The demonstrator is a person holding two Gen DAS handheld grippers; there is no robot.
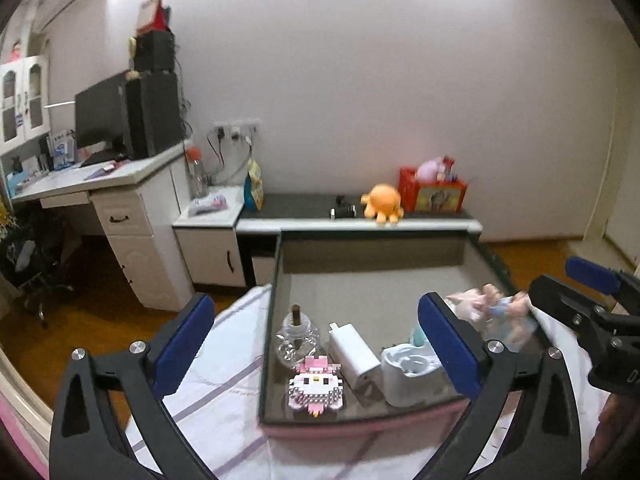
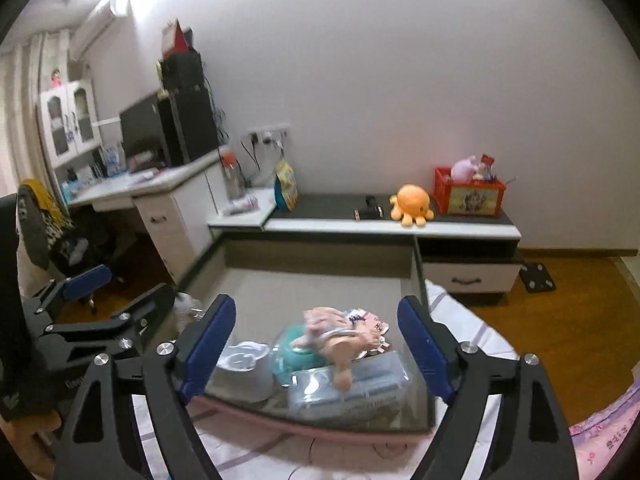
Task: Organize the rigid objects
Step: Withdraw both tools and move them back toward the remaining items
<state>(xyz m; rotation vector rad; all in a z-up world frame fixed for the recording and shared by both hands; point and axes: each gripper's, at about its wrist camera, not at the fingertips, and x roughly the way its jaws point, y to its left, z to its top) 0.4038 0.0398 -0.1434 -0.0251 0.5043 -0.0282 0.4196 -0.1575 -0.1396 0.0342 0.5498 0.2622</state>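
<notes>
Both the left tool (image 1: 320, 344) and right tool (image 2: 316, 344) are held spread and empty above the shallow grey pink-fronted tray (image 1: 360, 426), so a pick among its items is probably called for next.

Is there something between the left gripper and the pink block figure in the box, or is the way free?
Nothing visible blocks it. The left gripper is open above the box, and the pink block figure lies uncovered near the front wall. The glass bottle and the white charger stand close behind and beside it, leaving little room for the fingers.
</notes>
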